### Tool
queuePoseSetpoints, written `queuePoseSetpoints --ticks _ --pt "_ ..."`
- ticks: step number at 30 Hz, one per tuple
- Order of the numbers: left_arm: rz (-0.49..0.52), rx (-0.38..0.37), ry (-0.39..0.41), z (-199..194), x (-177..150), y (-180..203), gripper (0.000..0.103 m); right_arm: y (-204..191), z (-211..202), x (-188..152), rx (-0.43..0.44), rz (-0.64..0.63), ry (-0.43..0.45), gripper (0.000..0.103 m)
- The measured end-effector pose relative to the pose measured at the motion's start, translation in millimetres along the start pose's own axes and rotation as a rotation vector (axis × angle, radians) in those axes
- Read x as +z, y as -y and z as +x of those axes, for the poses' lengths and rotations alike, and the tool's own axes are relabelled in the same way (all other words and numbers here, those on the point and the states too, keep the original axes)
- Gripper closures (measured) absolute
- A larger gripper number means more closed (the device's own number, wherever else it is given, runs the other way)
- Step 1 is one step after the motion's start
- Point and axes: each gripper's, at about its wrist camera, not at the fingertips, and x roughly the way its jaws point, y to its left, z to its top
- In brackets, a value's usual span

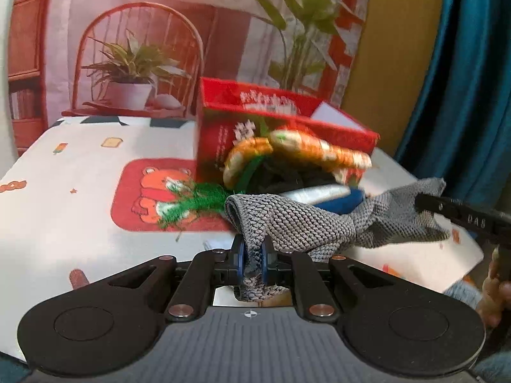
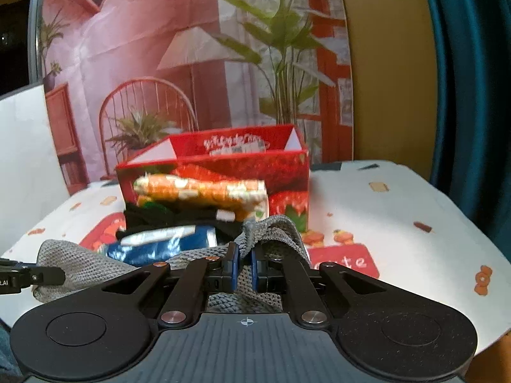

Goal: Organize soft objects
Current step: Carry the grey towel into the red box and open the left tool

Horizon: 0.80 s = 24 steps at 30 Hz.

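The left gripper (image 1: 254, 257) is clenched on one end of a grey knitted cloth (image 1: 297, 220), the fabric pinched between its blue pads and a short tail hanging below them. From there the cloth stretches up and to the right, to the right gripper (image 1: 421, 202), whose dark fingers are closed on the other end. In the right wrist view the right gripper (image 2: 245, 266) grips a bunched fold of the same cloth (image 2: 76, 260), which runs off leftward to the left gripper (image 2: 60, 276). Just beyond the cloth lies a pile: a blue and white pouch (image 2: 163, 244), dark fabric (image 2: 179, 218) and an orange and white plush carrot (image 2: 198, 190). Behind the pile stands a red strawberry-print box (image 2: 287, 166) on the patterned tablecloth (image 2: 399, 210).
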Motion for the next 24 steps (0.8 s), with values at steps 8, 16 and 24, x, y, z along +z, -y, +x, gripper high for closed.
queuePoseSetpoints --ticks 8,16,24 --pt "-0.015 0.030 0.107 -18 44 4 0.092 -9 -3 39 0.047 -0.042 0.058 0.096" --pt "0.036 0.066 0.198 -14 110 15 0.092 -10 16 105 0.082 -0.061 0.140 0.096" --pt "0.102 0.095 0.127 50 181 19 0.092 -8 84 158 0.064 -0.081 0.122 0.096"
